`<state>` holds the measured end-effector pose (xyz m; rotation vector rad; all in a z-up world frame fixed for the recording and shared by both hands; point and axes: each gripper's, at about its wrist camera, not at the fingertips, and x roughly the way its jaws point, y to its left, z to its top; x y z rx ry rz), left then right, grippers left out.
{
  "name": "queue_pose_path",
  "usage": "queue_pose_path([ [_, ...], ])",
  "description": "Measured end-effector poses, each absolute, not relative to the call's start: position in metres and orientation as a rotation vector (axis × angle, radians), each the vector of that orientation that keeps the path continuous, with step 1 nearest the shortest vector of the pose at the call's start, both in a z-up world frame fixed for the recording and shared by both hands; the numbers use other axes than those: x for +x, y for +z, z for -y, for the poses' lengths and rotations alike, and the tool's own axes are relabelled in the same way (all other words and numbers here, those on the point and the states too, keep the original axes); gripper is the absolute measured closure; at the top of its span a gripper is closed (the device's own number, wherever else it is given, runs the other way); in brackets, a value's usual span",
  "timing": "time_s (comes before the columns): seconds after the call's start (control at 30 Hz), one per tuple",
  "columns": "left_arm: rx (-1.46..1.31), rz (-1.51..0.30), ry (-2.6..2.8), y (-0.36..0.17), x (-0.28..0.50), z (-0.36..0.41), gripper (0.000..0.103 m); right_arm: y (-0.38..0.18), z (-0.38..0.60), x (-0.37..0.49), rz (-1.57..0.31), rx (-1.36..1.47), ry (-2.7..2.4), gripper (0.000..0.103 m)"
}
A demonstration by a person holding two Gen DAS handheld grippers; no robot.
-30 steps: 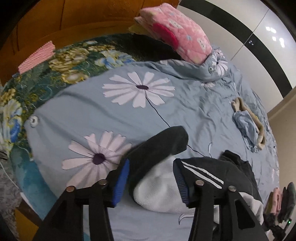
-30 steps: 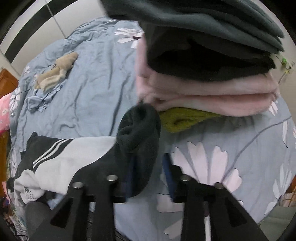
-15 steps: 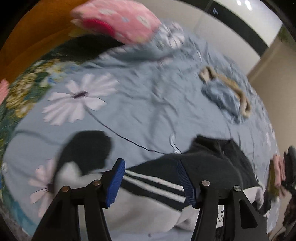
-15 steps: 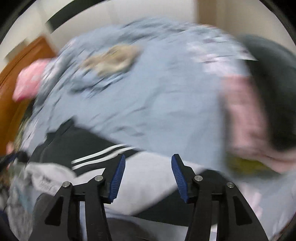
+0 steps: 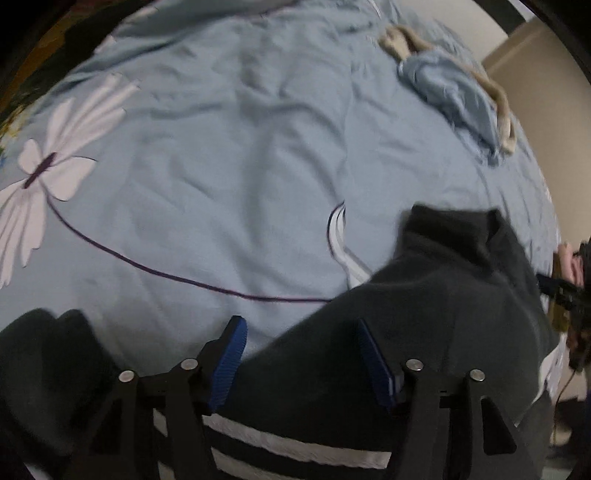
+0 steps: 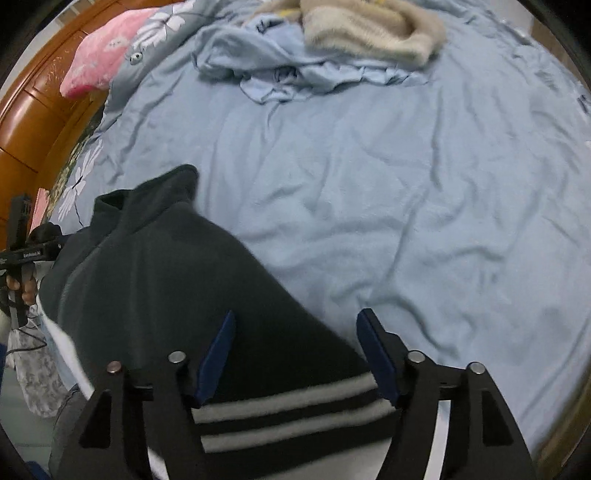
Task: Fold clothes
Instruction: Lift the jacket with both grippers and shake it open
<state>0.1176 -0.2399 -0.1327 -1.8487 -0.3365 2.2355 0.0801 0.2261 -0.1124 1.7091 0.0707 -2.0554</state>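
Note:
A dark grey fleece jacket (image 5: 436, 314) with white stripes lies on the light blue bedspread (image 5: 221, 184). It also shows in the right wrist view (image 6: 166, 280), collar pointing up the bed. My left gripper (image 5: 299, 354) is open, its blue pads just above the jacket's striped part. My right gripper (image 6: 297, 350) is open over the other striped part (image 6: 295, 410). One dark sleeve (image 5: 48, 362) lies at the lower left of the left wrist view. Neither gripper holds cloth.
A crumpled light blue garment (image 6: 295, 74) and a beige fluffy one (image 6: 369, 26) lie further up the bed. A pink pillow (image 6: 99, 62) rests by the wooden headboard (image 6: 33, 110). Folded clothes (image 5: 567, 258) sit at the right edge of the left wrist view.
Both grippers let go of the dark sleeves and opened. Both swung from the bed's sides to the striped parts of the jacket and now sit lower, close over it.

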Motion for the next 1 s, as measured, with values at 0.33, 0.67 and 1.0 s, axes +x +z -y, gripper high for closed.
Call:
queue_pose_path([
  [0.33,-1.86,0.38,2.097,-0.142,0.131,0.246,0.033,-0.125,-0.23,0.088,0.079,1.737,-1.938,0.032],
  [0.67,-1.792,0.271,2.173,-0.113,0.173,0.233,0.095,-0.097,-0.227,0.115,0.061,1.734,-2.007,0.094],
  [1.0,-1.5,0.328,2.361,-0.04,0.218,0.234,0.097,-0.007,-0.249,0.165,0.119,1.456,-2.258,0.097],
])
